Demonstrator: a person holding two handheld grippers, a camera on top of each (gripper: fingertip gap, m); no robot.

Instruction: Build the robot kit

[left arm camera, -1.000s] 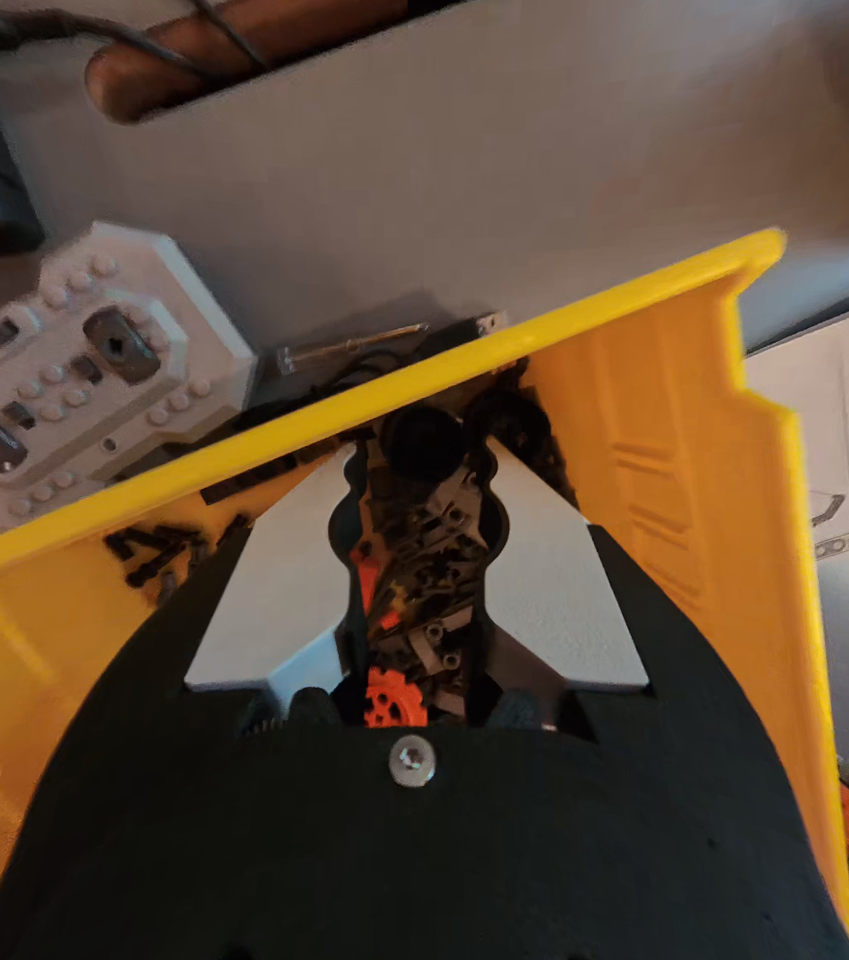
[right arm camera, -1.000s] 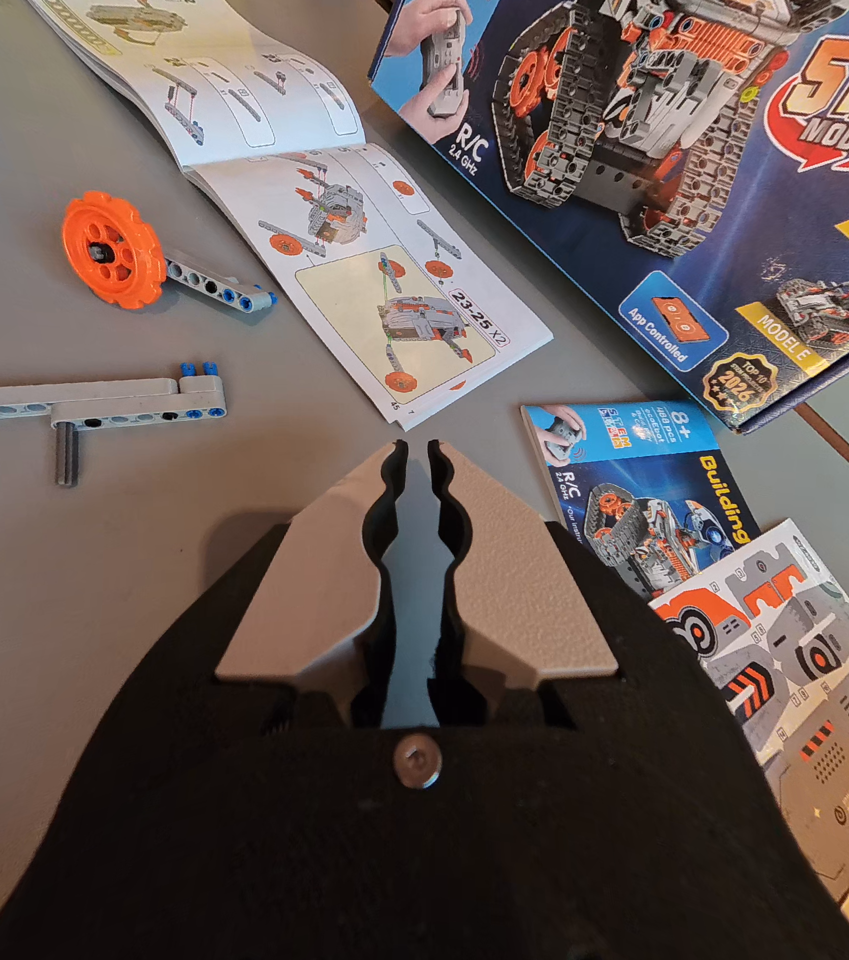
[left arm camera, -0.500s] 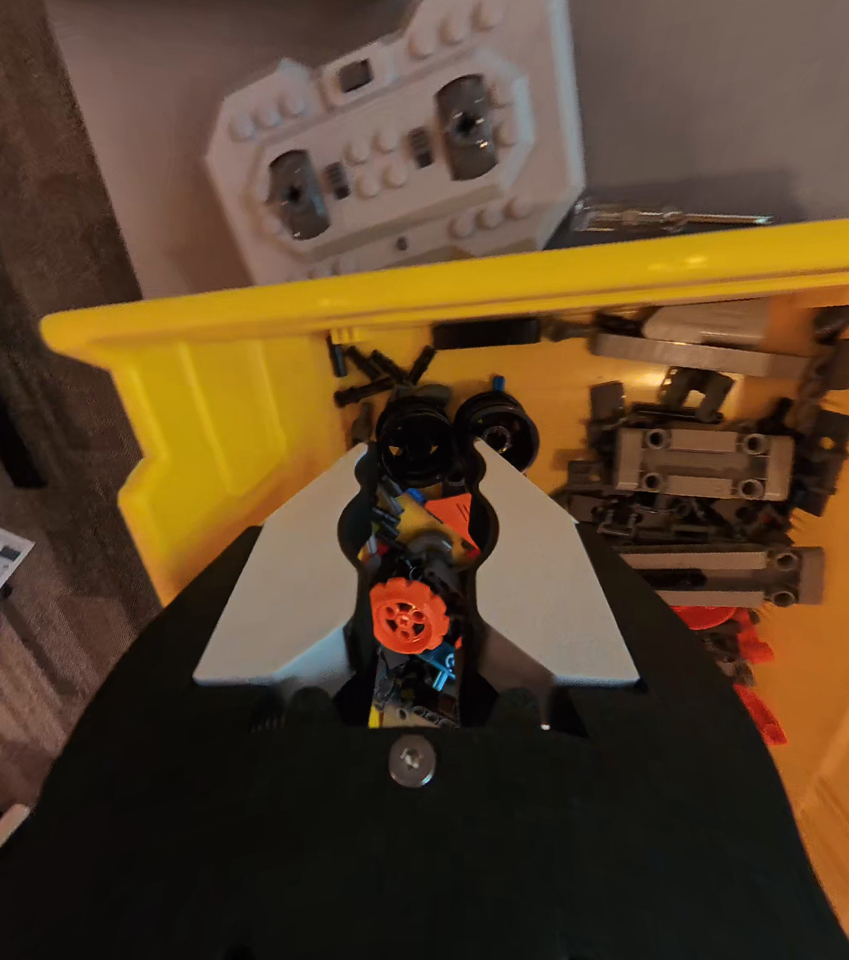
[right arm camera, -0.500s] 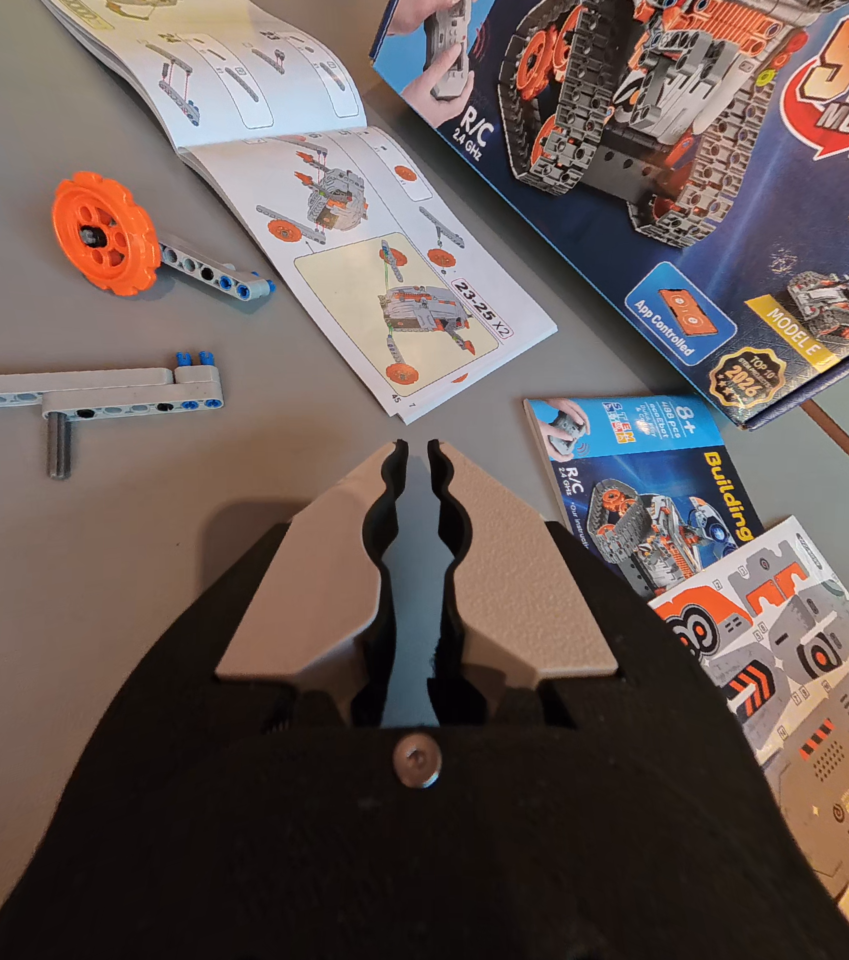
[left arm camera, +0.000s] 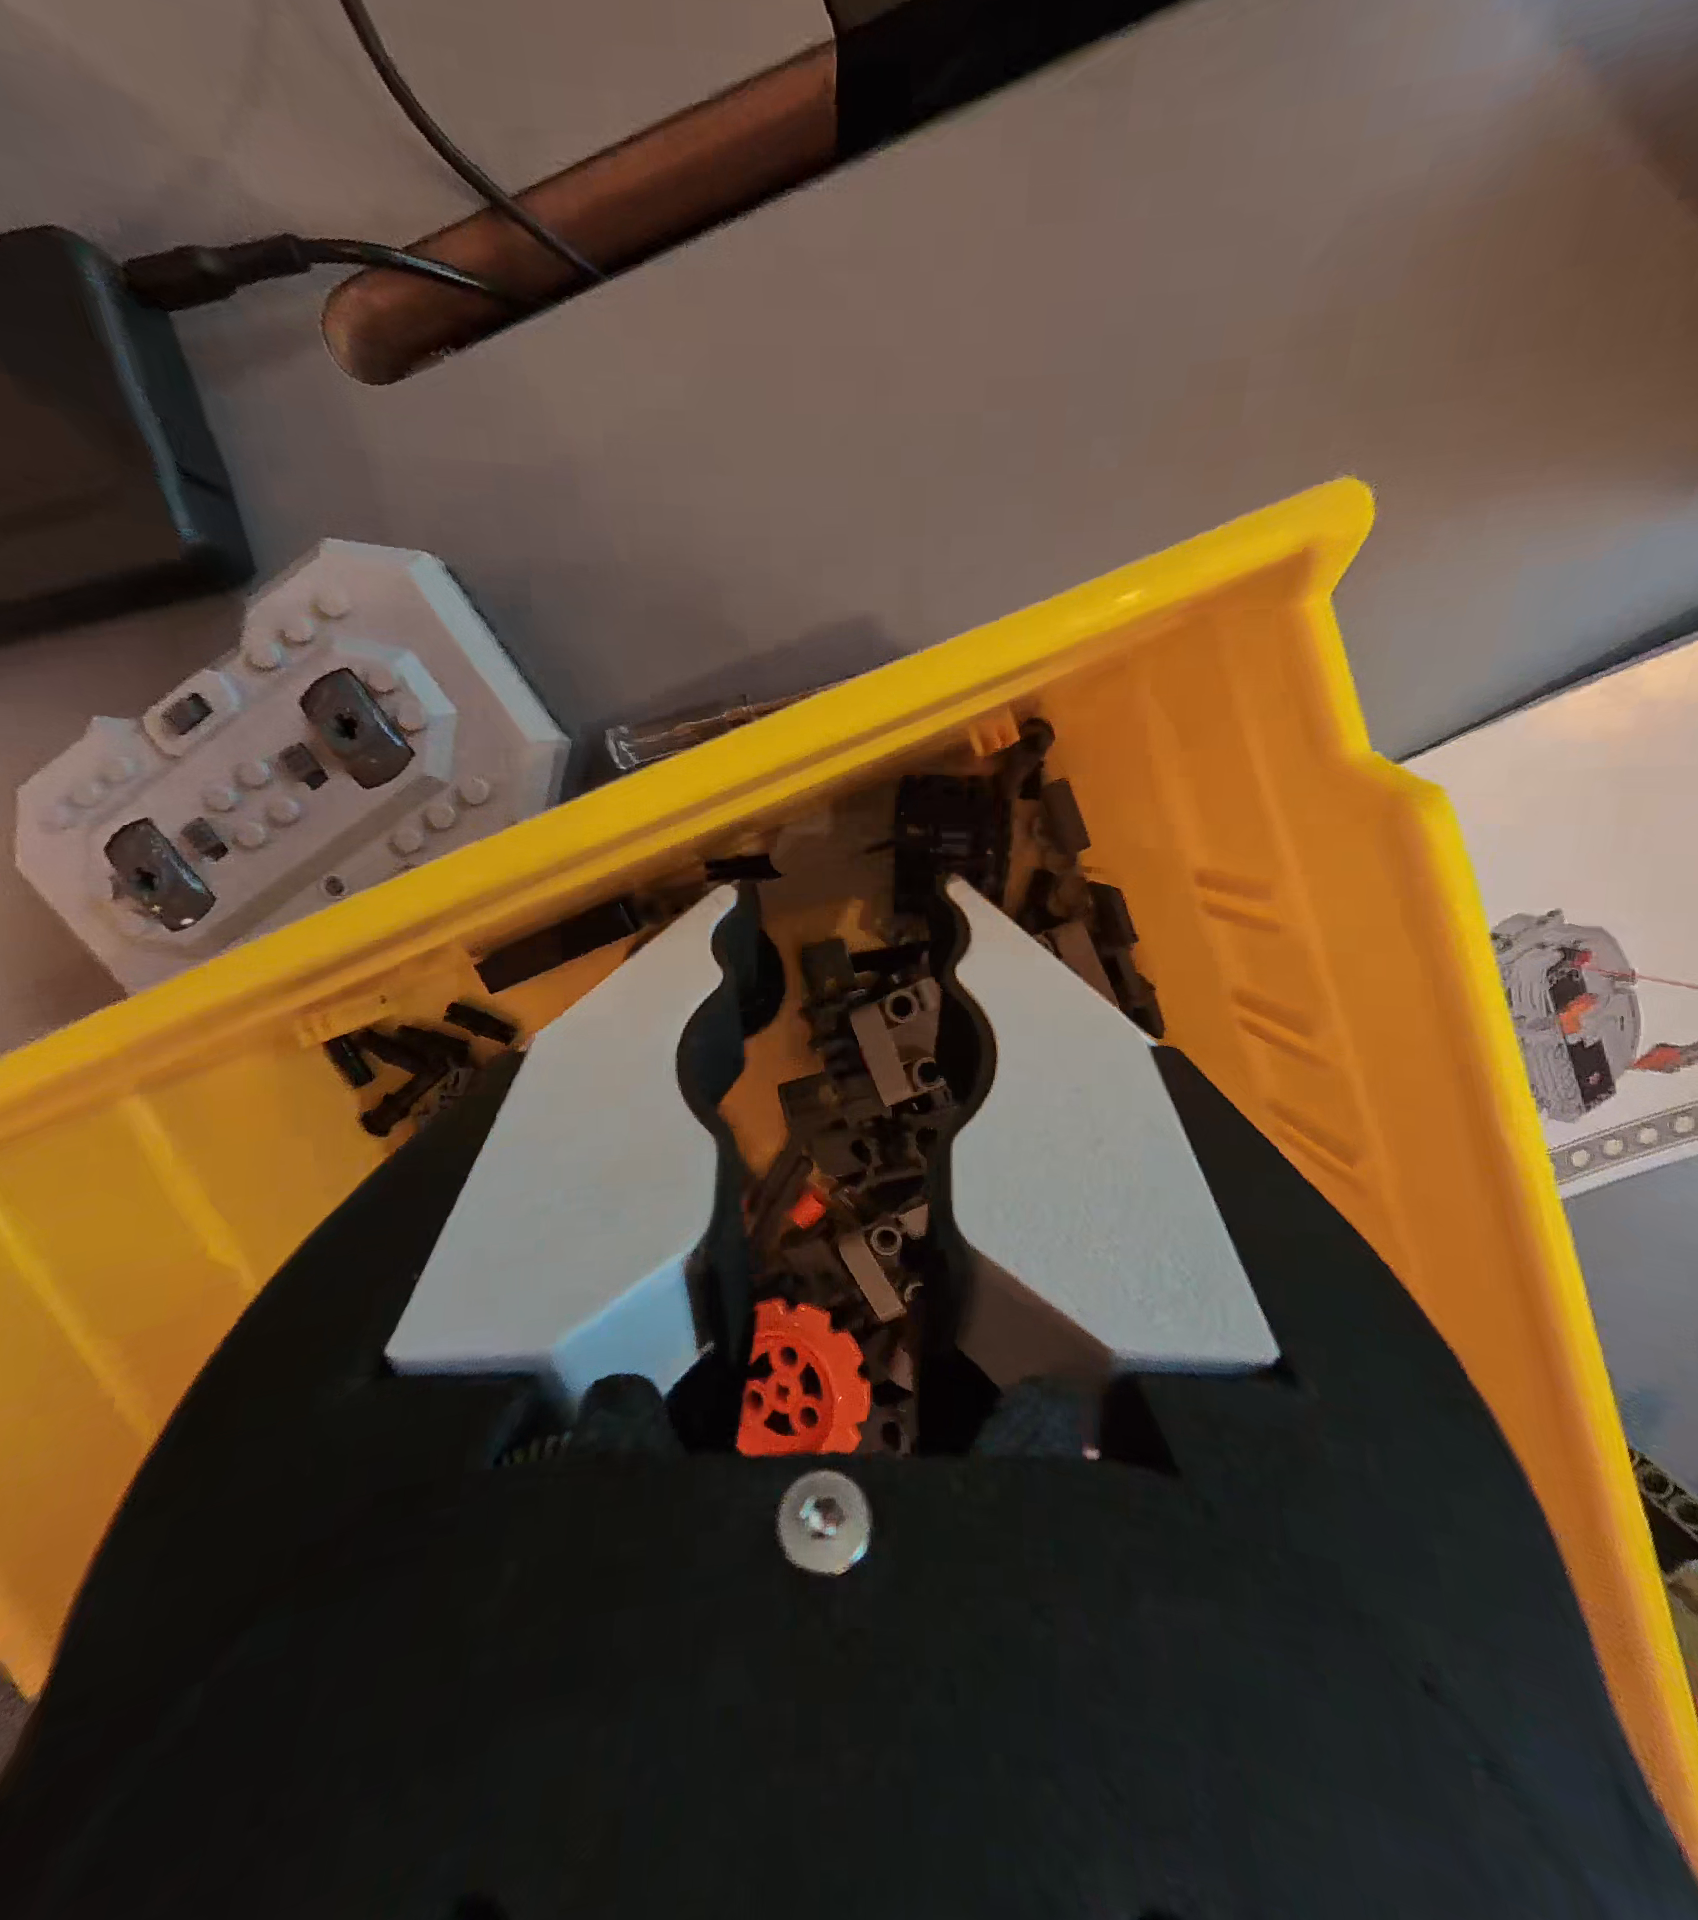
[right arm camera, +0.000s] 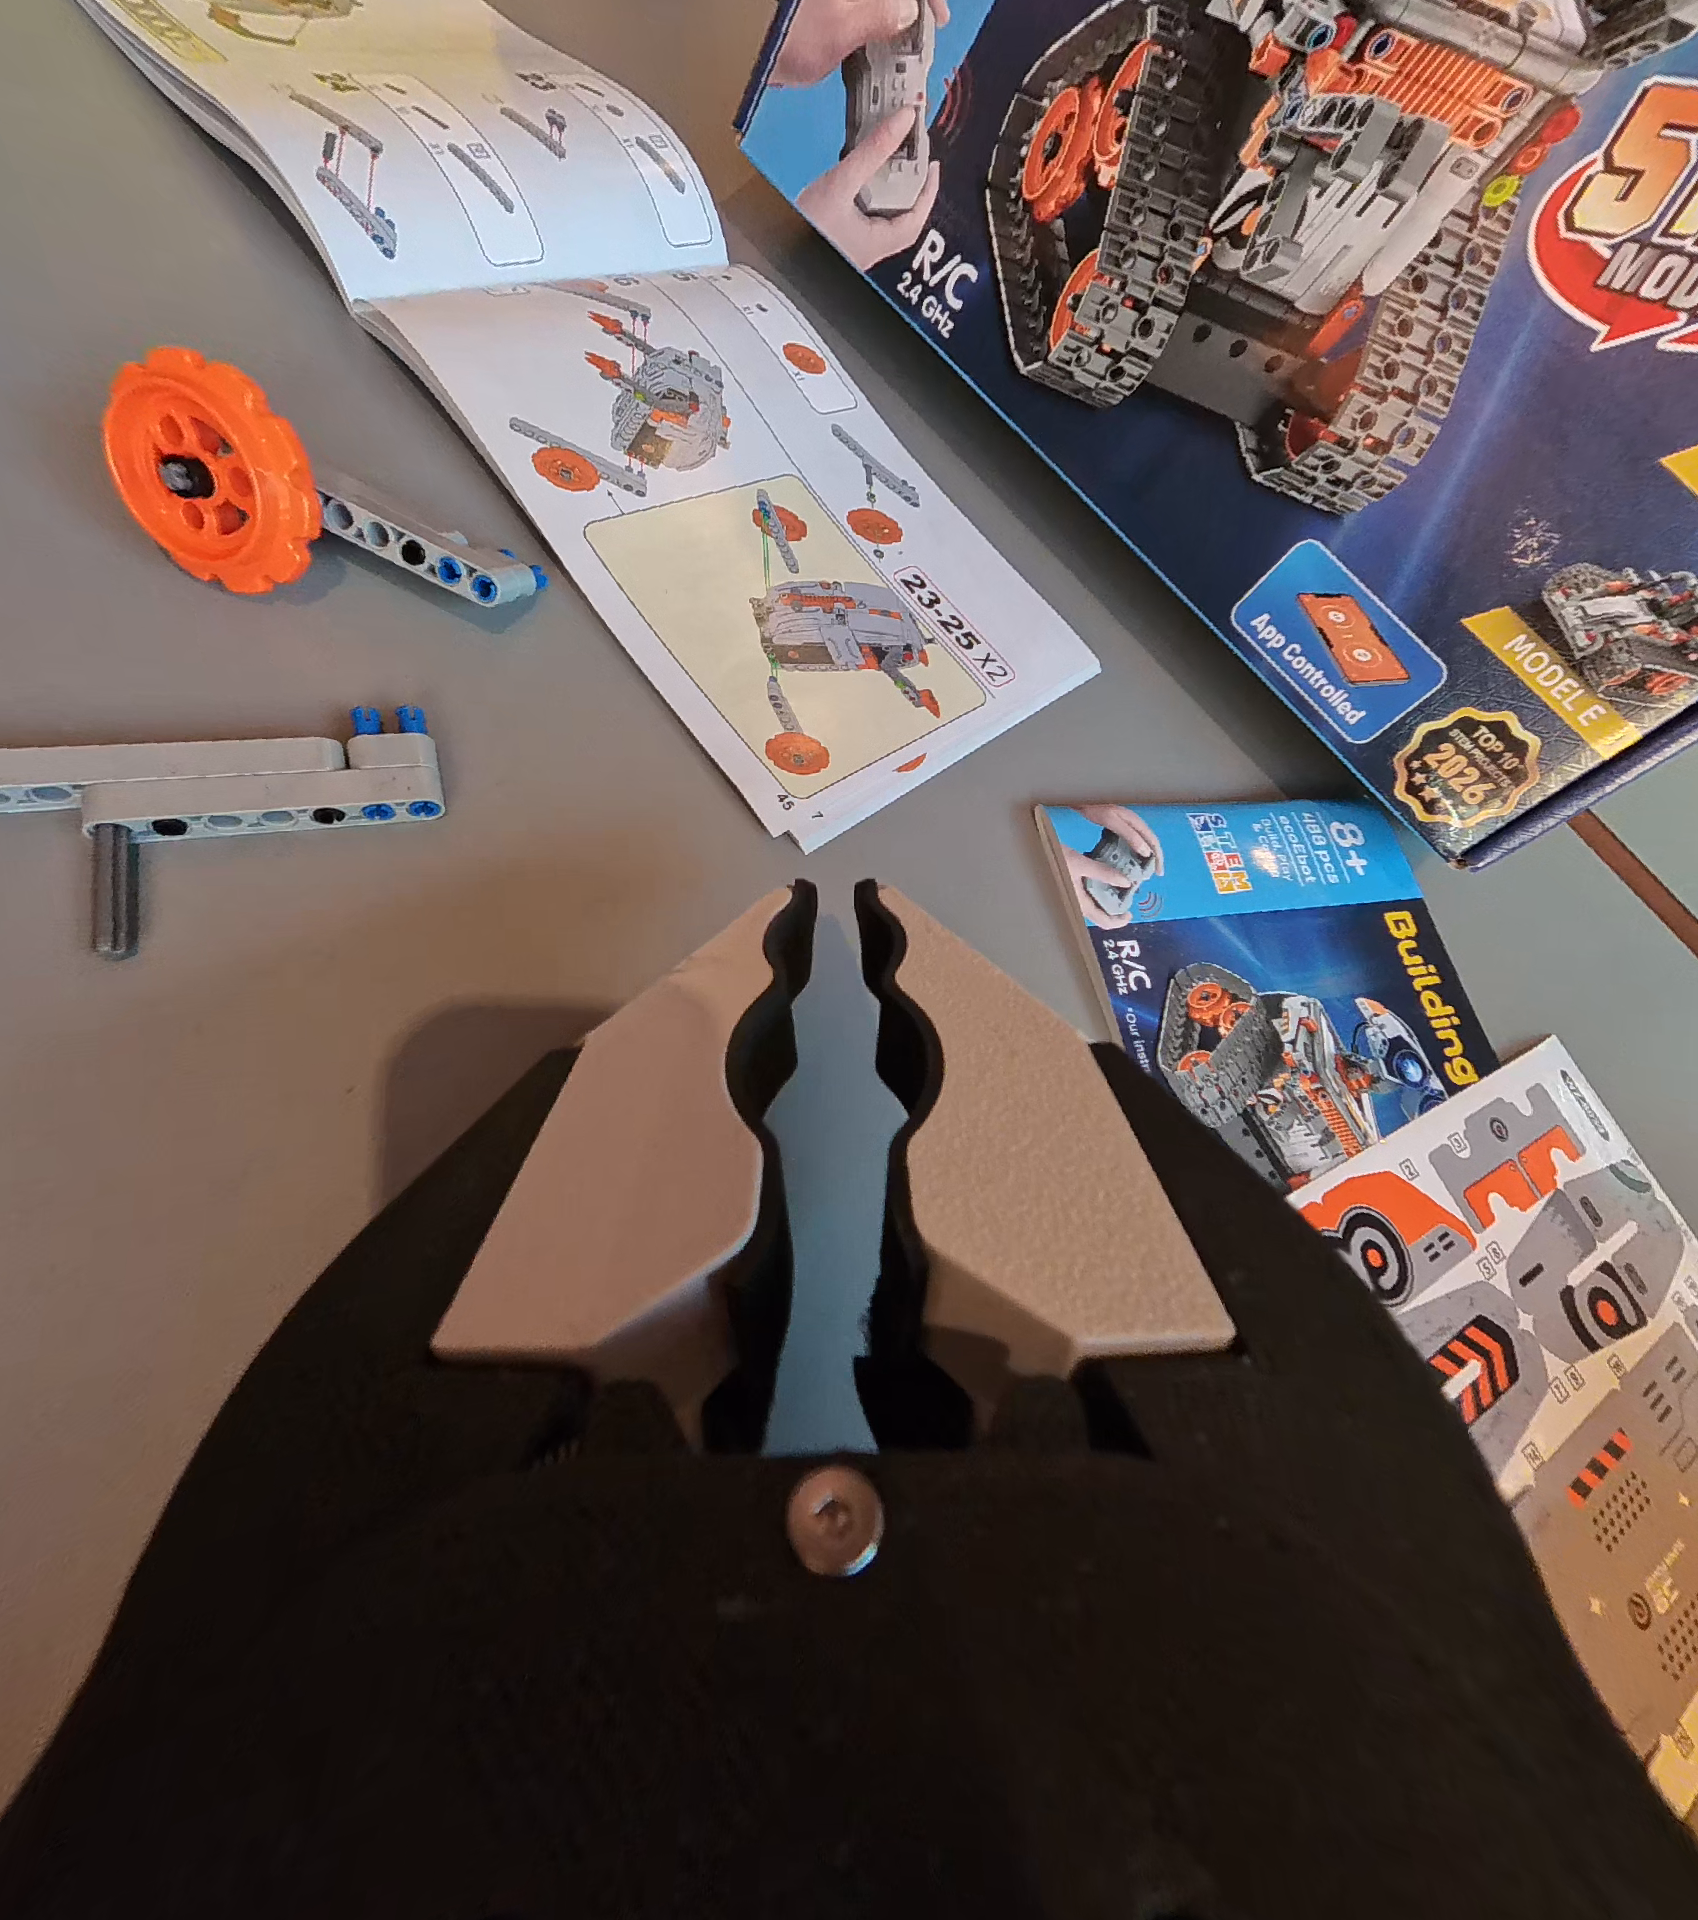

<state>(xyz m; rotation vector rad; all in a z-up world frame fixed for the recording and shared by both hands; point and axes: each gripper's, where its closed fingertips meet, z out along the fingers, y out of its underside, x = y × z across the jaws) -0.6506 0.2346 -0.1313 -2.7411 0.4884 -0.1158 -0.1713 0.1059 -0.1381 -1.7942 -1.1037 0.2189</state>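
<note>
My left gripper (left arm camera: 850, 894) is open and empty, held over a yellow bin (left arm camera: 616, 831) of loose building parts. Between its jaws I see grey and black pieces (left arm camera: 876, 1060) and an orange gear (left arm camera: 801, 1382) lying in the bin. My right gripper (right arm camera: 834, 888) hovers above the grey table, its jaws almost together with a thin slit and nothing between them. Ahead on its left lie a grey beam assembly with blue pins (right arm camera: 201, 779) and an orange wheel on a short grey beam (right arm camera: 201, 468). An open instruction booklet (right arm camera: 720, 520) lies just beyond the fingertips.
A white remote controller (left arm camera: 284, 769) and a black box with a cable (left arm camera: 24, 436) sit behind the bin. A printed page (left arm camera: 1603, 935) lies right of it. The blue kit box (right arm camera: 1344, 312), a small blue booklet (right arm camera: 1271, 966) and a sticker sheet (right arm camera: 1603, 1351) lie right of my right gripper. The grippers' ends are close to 50 cm from one another.
My left gripper swung from the bin's left corner back toward its right side, still open. My right gripper has barely drifted.
</note>
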